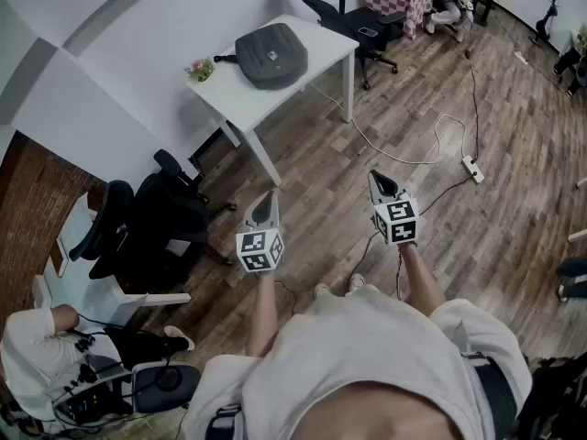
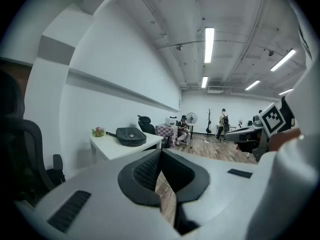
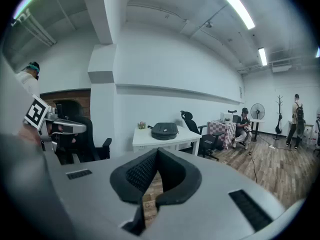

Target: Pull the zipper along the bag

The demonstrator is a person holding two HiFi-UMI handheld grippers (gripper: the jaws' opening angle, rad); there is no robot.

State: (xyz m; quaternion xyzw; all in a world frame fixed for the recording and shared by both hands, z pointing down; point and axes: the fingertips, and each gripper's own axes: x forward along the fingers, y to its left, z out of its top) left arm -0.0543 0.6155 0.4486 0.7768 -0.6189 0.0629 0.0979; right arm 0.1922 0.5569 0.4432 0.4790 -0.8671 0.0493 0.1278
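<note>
A dark grey bag (image 1: 271,55) lies flat on a white table (image 1: 312,71) well ahead of me; it also shows small in the left gripper view (image 2: 131,136) and the right gripper view (image 3: 164,130). Its zipper is too small to make out. My left gripper (image 1: 267,200) is held out in the air over the wooden floor, shut and empty. Beside it, my right gripper (image 1: 378,182) is likewise shut with nothing in it. Both are far short of the table. In each gripper view the jaw tips meet, left gripper (image 2: 160,154) and right gripper (image 3: 157,152).
A small flower pot (image 1: 199,69) stands on the table's left corner. Black office chairs (image 1: 151,227) stand to my left and another chair (image 1: 353,16) behind the table. A cable and power strip (image 1: 471,169) lie on the floor at the right. People are at the far end.
</note>
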